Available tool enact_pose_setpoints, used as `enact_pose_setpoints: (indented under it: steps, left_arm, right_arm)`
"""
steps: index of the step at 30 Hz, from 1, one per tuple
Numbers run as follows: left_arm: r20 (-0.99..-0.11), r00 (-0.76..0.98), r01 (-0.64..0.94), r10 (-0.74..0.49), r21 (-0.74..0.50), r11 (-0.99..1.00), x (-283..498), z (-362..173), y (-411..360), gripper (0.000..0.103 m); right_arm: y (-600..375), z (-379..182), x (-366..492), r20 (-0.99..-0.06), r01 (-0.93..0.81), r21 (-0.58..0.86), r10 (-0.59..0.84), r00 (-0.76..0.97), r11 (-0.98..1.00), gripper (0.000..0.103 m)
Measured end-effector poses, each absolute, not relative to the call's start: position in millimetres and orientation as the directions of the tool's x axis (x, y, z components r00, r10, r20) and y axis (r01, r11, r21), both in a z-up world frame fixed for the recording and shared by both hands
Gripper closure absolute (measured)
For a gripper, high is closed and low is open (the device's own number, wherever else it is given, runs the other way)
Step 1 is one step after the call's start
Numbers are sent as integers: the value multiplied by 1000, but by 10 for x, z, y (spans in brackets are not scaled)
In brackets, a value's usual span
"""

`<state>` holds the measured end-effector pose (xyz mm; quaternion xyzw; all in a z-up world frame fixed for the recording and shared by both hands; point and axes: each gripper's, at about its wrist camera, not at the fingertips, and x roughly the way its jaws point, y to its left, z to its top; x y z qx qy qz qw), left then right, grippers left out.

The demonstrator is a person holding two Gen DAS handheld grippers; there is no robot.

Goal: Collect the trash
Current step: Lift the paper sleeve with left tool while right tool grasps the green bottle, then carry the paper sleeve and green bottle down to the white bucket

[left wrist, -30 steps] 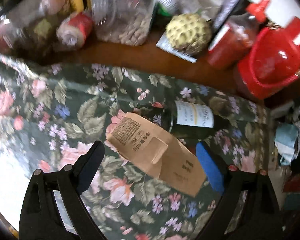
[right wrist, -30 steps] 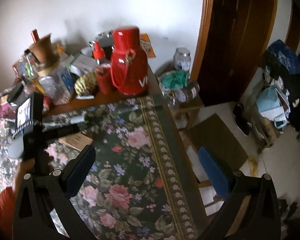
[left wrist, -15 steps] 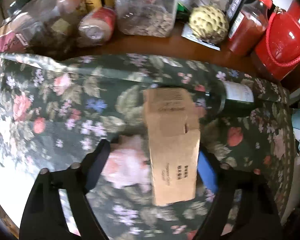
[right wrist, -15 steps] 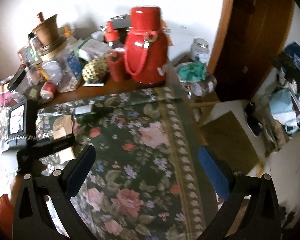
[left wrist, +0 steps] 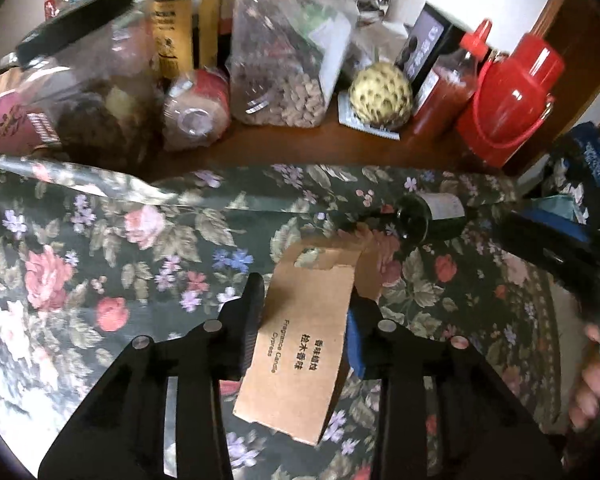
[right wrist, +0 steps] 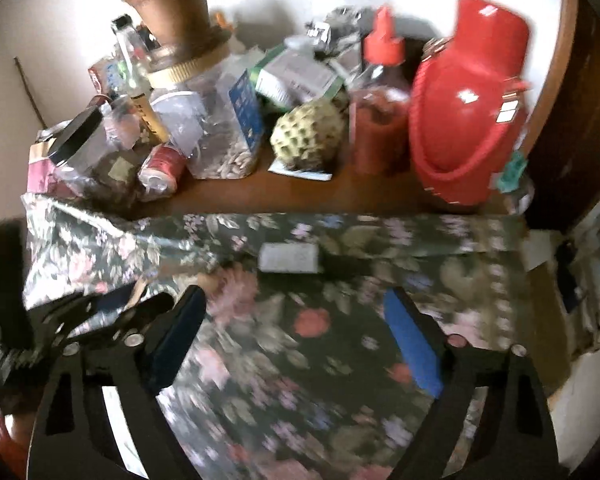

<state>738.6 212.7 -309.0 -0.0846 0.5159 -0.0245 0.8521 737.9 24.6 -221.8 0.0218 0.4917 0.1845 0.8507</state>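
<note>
A flat brown cardboard candle box (left wrist: 306, 332) lies on the floral tablecloth (left wrist: 100, 264). My left gripper (left wrist: 304, 312) is shut on the box, one finger on each long side. A dark green wine bottle (left wrist: 432, 218) with a white label lies on its side just beyond the box; it also shows in the blurred right wrist view (right wrist: 300, 260). My right gripper (right wrist: 296, 320) is open and empty above the cloth, with the bottle ahead of it. The left gripper (right wrist: 112, 316) shows at its left.
The back of the table is crowded: a red thermos (left wrist: 508, 92), a red sauce bottle (left wrist: 452, 80), a custard apple (left wrist: 380, 96), a clear jar of nuts (left wrist: 288, 64), a tipped red can (left wrist: 198, 104) and more jars (left wrist: 96, 92). The table's right edge drops to a cluttered floor (right wrist: 596, 280).
My left gripper has closed on the cardboard box. The right gripper has swung left and lower, towards the bottle and the left gripper.
</note>
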Motion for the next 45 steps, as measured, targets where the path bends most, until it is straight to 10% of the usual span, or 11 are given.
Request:
enact_pose_setpoints:
  steps: [4, 7, 13, 45]
  left_arm:
    - [-868, 483, -44, -116, -157, 987, 7346, -2939, 2342, 72]
    - [-876, 469, -42, -114, -152, 988, 7312, -2920, 2381, 103]
    - [-873, 477, -62, -98, -145, 988, 7272, -2908, 2468, 103]
    - [-634, 772, -150, 35, -129, 980, 5626, -1098, 959, 103]
  right_arm:
    - [410, -2437, 7645, -864, -244, 224, 308, 398, 944, 30]
    - [519, -2568, 7747, -884, -228, 176, 256, 391, 957, 35]
    - [573, -2624, 7745, -885, -221, 100, 188, 425, 970, 51]
    - [-906, -718, 5680, -547, -434, 184, 459, 700, 882, 52]
